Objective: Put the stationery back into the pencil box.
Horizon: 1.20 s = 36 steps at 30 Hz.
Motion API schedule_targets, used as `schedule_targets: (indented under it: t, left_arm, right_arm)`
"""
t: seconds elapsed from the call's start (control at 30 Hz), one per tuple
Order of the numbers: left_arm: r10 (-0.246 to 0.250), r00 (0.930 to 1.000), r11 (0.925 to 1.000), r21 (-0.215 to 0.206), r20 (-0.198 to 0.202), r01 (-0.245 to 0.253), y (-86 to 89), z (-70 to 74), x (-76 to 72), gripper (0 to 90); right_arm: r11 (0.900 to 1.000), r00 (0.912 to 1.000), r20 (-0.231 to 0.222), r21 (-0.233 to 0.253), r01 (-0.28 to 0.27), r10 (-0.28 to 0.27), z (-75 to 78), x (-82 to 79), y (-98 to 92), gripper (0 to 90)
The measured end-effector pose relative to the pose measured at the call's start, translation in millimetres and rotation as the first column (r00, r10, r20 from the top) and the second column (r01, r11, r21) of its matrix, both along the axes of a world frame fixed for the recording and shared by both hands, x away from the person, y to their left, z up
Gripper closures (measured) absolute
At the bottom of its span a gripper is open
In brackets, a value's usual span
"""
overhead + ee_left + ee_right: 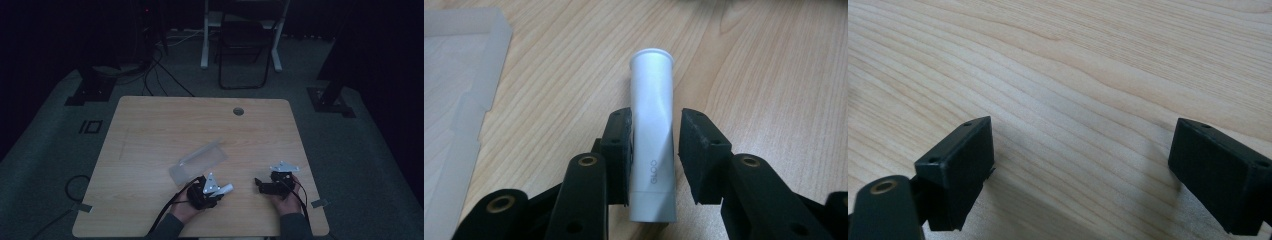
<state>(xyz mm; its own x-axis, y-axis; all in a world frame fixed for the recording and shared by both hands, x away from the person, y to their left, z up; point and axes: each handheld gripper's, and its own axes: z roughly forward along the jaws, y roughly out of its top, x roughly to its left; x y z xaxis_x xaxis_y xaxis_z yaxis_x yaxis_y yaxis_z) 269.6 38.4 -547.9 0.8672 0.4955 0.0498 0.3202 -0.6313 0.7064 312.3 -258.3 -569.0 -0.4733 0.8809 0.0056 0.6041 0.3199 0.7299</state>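
While the left gripper [655, 150] is sitting low over the wooden table [150, 130], a white tube [653, 135] is lying lengthwise between its jaws, flared end pointing away. The left pad is touching it; whether the right pad is touching is hard to tell, so the grip is unclear. Just beside it, a translucent plastic sleeve [198, 162] is lying flat. The right gripper [1083, 170] is hovering with jaws spread wide, holding nothing.

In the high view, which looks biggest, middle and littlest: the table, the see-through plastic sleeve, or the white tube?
1. Table, biggest.
2. Plastic sleeve, lying flat on the table.
3. White tube, smallest; the left gripper hides part of it.
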Motion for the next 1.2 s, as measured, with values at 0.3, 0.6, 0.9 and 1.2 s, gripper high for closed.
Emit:
schedule_targets:
  t: [0.3, 0.6, 0.9, 1.2]
  left_arm:
    - [0.004, 1.0, 0.9998, 0.021, -0.004, -0.004, -0.6, -2.8, 1.0, 67.3]
    - [0.007, 0.9999, 0.9993, 0.036, -0.008, -0.007, -2.6, -5.4, 2.2, 67.4]
    - [0.002, 0.9998, 0.9991, 0.043, -0.018, -0.001, -3.9, -5.0, 4.0, 68.1]
    - [-0.005, 0.9995, 0.9989, 0.047, -0.03, 0.006, -5.3, -4.1, 6.1, 70.3]
  right_arm:
    - [1.0, 1.0, 0.0, 0.0, 0.0, 0.0, 0.0, 0.0, 0.0, 10.9]
    - [1.0, 1.0, 0.0, 0.0, 0.0, 0.0, 0.0, 0.0, 0.0, 10.9]
    - [1.0, 1.0, 0.0, 0.0, 0.0, 0.0, 0.0, 0.0, 0.0, 10.9]
    - [1.0, 1.0, 0.0, 0.0, 0.0, 0.0, 0.0, 0.0, 0.0, 10.9]
